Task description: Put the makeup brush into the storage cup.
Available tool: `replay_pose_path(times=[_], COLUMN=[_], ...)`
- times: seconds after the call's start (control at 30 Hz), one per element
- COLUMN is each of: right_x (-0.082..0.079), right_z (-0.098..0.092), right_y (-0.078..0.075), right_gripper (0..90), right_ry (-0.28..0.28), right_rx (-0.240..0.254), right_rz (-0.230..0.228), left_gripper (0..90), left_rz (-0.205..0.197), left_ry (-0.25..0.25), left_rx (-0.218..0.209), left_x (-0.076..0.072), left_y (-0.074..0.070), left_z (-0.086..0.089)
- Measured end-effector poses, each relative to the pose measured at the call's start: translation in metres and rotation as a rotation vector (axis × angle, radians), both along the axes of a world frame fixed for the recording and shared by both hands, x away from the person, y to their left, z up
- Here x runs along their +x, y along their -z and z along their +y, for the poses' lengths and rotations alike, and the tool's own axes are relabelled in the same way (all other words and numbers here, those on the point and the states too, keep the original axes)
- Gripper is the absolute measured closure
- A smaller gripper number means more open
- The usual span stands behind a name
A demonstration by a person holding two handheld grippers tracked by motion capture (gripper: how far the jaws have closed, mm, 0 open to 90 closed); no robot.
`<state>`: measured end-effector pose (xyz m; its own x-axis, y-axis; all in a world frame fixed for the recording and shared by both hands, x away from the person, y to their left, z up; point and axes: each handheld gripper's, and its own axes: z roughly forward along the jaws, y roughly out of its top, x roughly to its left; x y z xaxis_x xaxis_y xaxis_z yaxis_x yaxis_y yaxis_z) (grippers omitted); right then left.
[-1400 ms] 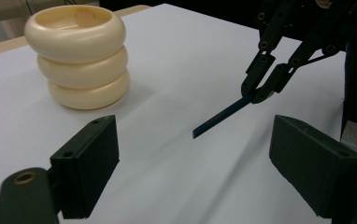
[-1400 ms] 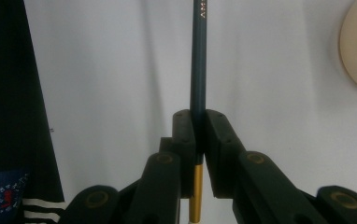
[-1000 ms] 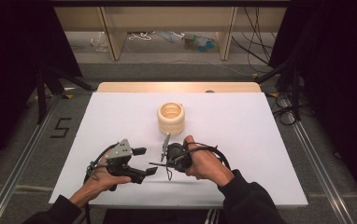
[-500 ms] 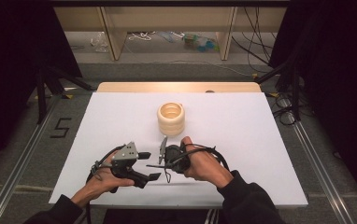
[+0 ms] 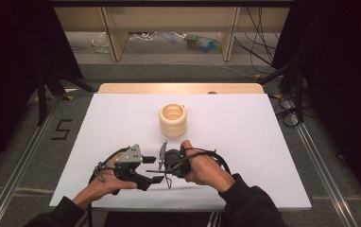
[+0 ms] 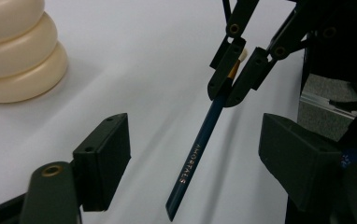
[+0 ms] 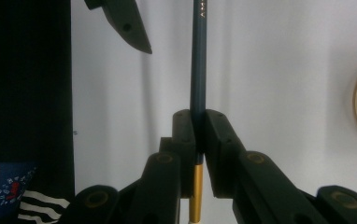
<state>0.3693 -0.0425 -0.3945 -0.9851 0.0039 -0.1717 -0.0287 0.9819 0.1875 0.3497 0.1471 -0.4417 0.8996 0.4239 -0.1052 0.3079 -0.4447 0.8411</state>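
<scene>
A dark blue pencil (image 6: 200,149) with gold lettering hangs level above the white table. My right gripper (image 7: 197,135) is shut on the pencil (image 7: 198,60) near its gold ferrule end. In the high view the right gripper (image 5: 163,168) points left at the table's front middle, facing my left gripper (image 5: 152,169). The left gripper (image 6: 200,161) is open and its jaws have just been closing. The pencil's free end lies between its pads (image 6: 104,158) without touching either one.
A cream holder made of stacked rings (image 5: 173,120) stands upright on the white table (image 5: 244,142), behind the grippers. It also appears as the cream holder (image 6: 13,56) at the top left of the left gripper view. Cables trail from both grippers.
The two hands have edged closer together. The pencil's free end now lies between the left gripper's jaws, which stand a little narrower than before.
</scene>
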Motion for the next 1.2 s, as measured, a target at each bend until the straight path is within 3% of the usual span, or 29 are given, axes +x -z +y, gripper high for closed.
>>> replay_pose_path(times=[0.43, 0.57, 0.67, 0.7, 0.8, 0.87, 0.97, 1.03, 1.2], right_x=[-0.0040, -0.0040, -0.0040, -0.0045, -0.0050, -0.0059, -0.0067, -0.0075, -0.0081], right_z=[0.0026, 0.0025, 0.0028, 0.0030, 0.0036, 0.0037, 0.0042, 0.0048, 0.0059], right_y=[-0.0004, -0.0012, -0.0007, -0.0012, -0.0014, 0.0015, 0.0009, 0.0008, 0.0016], right_gripper=[83.3, 83.2, 83.2, 83.3, 83.2, 83.2, 83.2, 83.3, 83.3], right_ry=[-0.002, -0.014, -0.031, -0.028, -0.043, -0.038, -0.050, -0.046, -0.057], right_rx=[-0.014, -0.015, -0.008, -0.011, -0.025, 0.020, 0.008, 0.003, 0.011], right_rz=[0.006, 0.003, -0.005, 0.003, -0.001, 0.020, 0.021, 0.016, 0.023], left_gripper=[39.6, 43.1, 45.9, 46.6, 49.3, 51.6, 54.7, 55.9, 58.7], left_rz=[0.039, 0.028, 0.068, 0.074, 0.101, 0.093, 0.108, 0.145, 0.130], left_ry=[0.027, 0.058, 0.052, 0.065, 0.076, 0.094, 0.102, 0.117, 0.112], left_rx=[0.024, 0.039, 0.018, 0.036, 0.024, 0.034, 0.039, 0.019, 0.038], left_x=[0.0012, 0.0038, 0.0020, 0.0026, 0.0019, 0.0030, 0.0030, 0.0021, 0.0031], left_y=[0.0016, 0.0009, 0.0010, -0.0001, -0.0002, -0.0009, -0.0014, -0.0006, -0.0029], left_z=[-0.0014, -0.0013, -0.0032, -0.0026, -0.0040, -0.0037, -0.0037, -0.0054, -0.0055])
